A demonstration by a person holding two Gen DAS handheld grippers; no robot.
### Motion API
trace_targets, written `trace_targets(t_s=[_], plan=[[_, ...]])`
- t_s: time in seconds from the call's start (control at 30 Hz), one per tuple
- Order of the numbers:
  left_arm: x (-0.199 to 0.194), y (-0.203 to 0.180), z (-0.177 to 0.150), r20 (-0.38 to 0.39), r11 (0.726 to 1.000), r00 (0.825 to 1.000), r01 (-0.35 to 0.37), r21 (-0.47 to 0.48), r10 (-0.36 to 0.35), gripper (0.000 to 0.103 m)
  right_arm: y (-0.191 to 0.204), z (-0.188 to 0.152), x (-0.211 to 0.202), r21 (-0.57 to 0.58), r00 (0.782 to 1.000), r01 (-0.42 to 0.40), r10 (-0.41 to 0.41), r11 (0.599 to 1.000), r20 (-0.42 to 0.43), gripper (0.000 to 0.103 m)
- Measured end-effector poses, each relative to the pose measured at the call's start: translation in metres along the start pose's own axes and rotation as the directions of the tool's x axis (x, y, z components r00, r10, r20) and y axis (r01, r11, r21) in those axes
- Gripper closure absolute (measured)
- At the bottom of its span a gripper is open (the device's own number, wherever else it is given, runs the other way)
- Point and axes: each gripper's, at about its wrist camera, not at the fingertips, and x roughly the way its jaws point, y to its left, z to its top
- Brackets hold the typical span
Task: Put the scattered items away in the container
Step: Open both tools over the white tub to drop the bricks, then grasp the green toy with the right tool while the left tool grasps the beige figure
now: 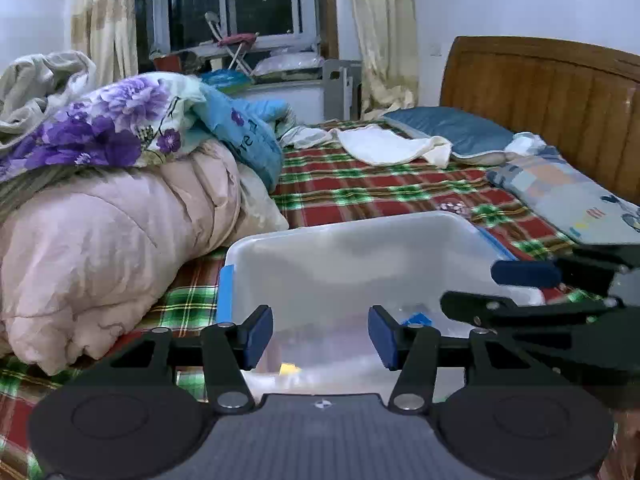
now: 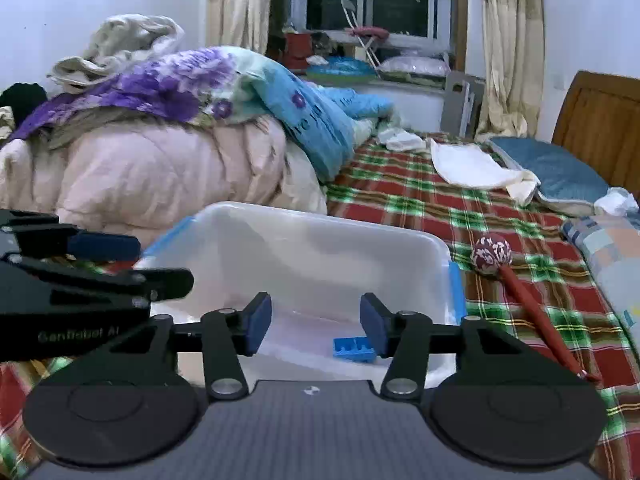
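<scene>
Container: translucent plastic container [image 2: 320, 248] sits on the plaid bed [image 2: 460, 208], near both grippers.
Inside: blue block [image 2: 354, 350] on its floor.
Outside: red mallet [image 2: 520, 292] just right of it.
Left gripper [image 1: 320, 334]: released, nothing between pads.
Right gripper [image 2: 316, 326]: released, empty.

A bed [image 1: 400, 188] with a red-and-green plaid sheet fills the room, its wooden headboard [image 1: 552, 100] at two o'clock against a pale wall [image 1: 500, 0]. At twelve o'clock a dark window [image 1: 240, 0] stands between yellowish curtains [image 1: 380, 32], its sill cluttered. Heaped quilts [image 1: 112, 208], pink and purple-flowered, rise at nine o'clock, and pillows [image 1: 452, 128] lie near the headboard.
</scene>
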Motion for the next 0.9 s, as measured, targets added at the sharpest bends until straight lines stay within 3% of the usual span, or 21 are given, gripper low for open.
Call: trace_targets(t_s=[0.23,0.37,0.53,0.9], plan=[[-0.035,0.001,-0.052,-0.035,1.000,0.999,0.018,0.003,-0.018,0.041,0.018,-0.037,-0.037,-0.039,0.999,-0.031,0.033,0.999,0.030,0.048],[-0.037,0.001,-0.091,-0.099,1.000,0.995,0.019,0.004,-0.019,0.041,0.030,-0.074,-0.042,-0.104,0.999,-0.050,0.049,0.993,-0.008,0.049],[-0.029,0.005,-0.130,-0.172,1.000,0.985,0.025,-0.014,-0.027,0.041,0.039,-0.114,-0.027,-0.125,0.992,-0.081,0.067,0.989,-0.107,0.053],[0.006,0.013,-0.164,-0.263,0.999,0.964,0.043,0.009,-0.039,0.041,0.034,-0.146,0.004,-0.094,0.986,-0.055,0.039,0.994,-0.163,0.054]])
